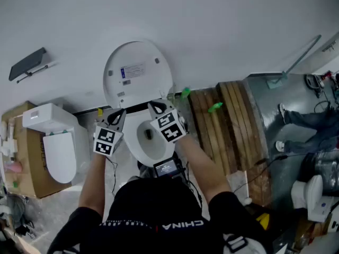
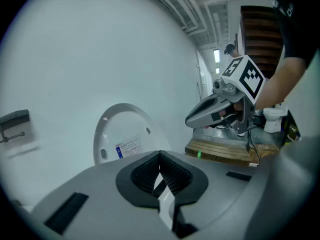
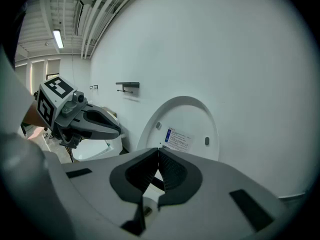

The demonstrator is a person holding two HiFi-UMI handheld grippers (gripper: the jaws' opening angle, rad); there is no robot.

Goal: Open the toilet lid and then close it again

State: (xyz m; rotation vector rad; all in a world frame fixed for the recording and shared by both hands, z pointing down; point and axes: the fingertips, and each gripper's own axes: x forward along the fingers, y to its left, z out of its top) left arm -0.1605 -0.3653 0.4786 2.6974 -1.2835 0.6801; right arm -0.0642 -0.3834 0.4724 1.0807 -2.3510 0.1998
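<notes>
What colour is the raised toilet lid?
The round plastic toilet lid is white; head view shows it best.

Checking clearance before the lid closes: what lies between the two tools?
Head view shows the open toilet bowl between the left tool and right tool.

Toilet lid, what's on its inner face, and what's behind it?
The raised lid carries a printed label and small bumpers on its inner face. The white wall rises behind it; the area directly behind the lid is covered.
</notes>
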